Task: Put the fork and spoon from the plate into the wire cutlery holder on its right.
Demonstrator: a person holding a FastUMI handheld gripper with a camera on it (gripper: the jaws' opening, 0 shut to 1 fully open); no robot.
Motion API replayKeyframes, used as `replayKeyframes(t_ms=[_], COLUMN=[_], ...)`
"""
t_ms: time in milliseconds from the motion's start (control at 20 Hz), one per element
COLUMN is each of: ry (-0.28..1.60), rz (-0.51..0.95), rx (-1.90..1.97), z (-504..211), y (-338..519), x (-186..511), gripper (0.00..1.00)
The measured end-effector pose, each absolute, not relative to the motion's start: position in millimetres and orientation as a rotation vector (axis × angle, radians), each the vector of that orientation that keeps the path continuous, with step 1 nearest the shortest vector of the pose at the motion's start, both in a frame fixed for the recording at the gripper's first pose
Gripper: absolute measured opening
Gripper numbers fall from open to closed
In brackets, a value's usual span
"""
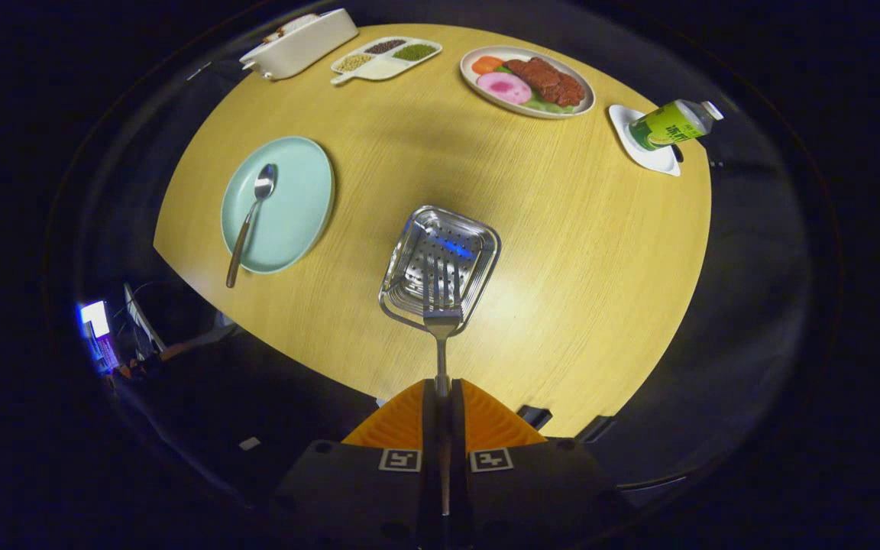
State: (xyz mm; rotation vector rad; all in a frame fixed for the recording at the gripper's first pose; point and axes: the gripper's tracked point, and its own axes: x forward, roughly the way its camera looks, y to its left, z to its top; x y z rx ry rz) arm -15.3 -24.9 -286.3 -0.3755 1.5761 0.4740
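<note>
Gripper [441, 393]: clenched on the fork's handle, which is pinched between both fingers.
Fork [441, 305]: held pointing forward, tines seen over the holder's open top.
Holder [478, 237]: perforated metal, set on the table just ahead of the fingers, right of the plate.
Plate [299, 198]: pale green, set to the holder's left.
Spoon [250, 218]: laid on the plate, handle passing over its near rim.
Table [562, 252]: round, wood-toned.

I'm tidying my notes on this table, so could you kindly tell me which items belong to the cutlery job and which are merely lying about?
Job:
gripper, shut on the fork
spoon
blue plate
wire cutlery holder

Lying about:
meat platter
divided dish
white box
green bottle
</note>
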Motion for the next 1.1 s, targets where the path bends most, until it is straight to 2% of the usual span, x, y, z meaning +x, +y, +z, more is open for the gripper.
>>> replayKeyframes(t_ms=[300, 450, 650, 750, 800, 850, 1100], ry=[1.773, 1.804, 1.805, 1.757, 1.721, 1.683, 1.394], rz=[0.447, 0.427, 0.405, 0.414, 0.417, 0.419, 0.41], rx=[-0.527, -0.528, -0.516, -0.507, -0.496, -0.476, -0.345], z=[-306.5, -312.5, -316.9, -317.9, -316.9, -315.6, -287.8], y=[-29.3, -23.6, -21.3, -19.8, -18.3, -15.8, -0.2], x=[-13.1, -6.4, 2.0, 8.9, 14.3, 17.7, 30.5], gripper=[0.08, 0.09, 0.15, 0.36, 0.53, 0.57, 0.58])
